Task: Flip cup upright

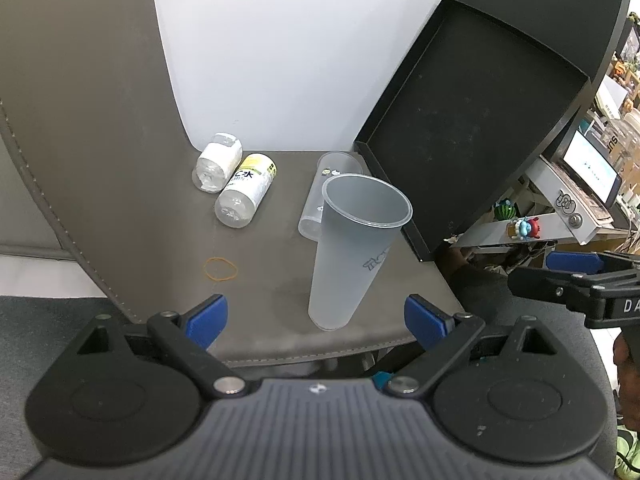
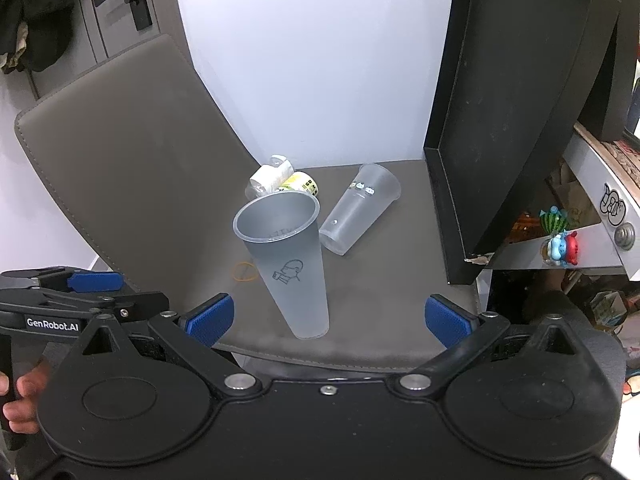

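Cup (image 1: 352,252), frosted grey plastic and tall, stands upright with its open mouth up near the front edge of a grey leather-look tabletop (image 1: 120,160). In the right wrist view the same cup (image 2: 288,264) shows a small line drawing of a head on its side. Nothing grips it.

Left tongs (image 1: 316,316) are spread wide, their blue pads on either side of the cup's base but apart from it. Right tongs (image 2: 330,318) are likewise spread wide and empty, with the cup's base between the pads, touching neither. Each view catches the other tool at its side edge.

A second, clear cup (image 1: 326,196) lies on its side just behind the grey one, its mouth toward the back edge of the tabletop; in the right wrist view this clear cup (image 2: 358,210) carries small stickers. Two plastic bottles lie side by side toward the back left: a white-labelled bottle (image 1: 218,162) and a yellow-labelled bottle (image 1: 246,190), touching each other. A yellow rubber band (image 1: 220,269) lies flat on the tabletop left of the grey cup, well apart from the bottles. A black tray (image 1: 472,120) leans up at the right edge of the tabletop. A white panel (image 1: 280,52) stands along the back edge.
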`<state>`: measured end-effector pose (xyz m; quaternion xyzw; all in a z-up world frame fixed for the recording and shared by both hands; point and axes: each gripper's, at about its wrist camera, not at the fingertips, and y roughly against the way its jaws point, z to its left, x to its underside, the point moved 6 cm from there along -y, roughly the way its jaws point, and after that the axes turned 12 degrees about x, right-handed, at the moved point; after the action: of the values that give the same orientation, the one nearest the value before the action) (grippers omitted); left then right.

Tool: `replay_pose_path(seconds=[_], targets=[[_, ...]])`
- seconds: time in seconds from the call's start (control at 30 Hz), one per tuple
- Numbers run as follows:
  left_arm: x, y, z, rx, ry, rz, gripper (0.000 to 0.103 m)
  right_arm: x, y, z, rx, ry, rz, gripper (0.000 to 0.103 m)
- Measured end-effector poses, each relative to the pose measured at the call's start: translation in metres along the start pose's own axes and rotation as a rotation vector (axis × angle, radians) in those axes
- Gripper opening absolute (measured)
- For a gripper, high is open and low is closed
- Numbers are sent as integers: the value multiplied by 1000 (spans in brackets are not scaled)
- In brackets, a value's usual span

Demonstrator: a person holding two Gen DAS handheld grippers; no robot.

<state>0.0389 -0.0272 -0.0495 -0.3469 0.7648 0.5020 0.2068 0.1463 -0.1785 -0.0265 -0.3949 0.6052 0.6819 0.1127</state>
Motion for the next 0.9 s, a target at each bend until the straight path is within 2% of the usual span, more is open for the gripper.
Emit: replay_pose_path(seconds=[0.9], targets=[[0, 0, -1, 4, -2, 7, 94, 6, -6, -1, 14, -13, 18, 103]])
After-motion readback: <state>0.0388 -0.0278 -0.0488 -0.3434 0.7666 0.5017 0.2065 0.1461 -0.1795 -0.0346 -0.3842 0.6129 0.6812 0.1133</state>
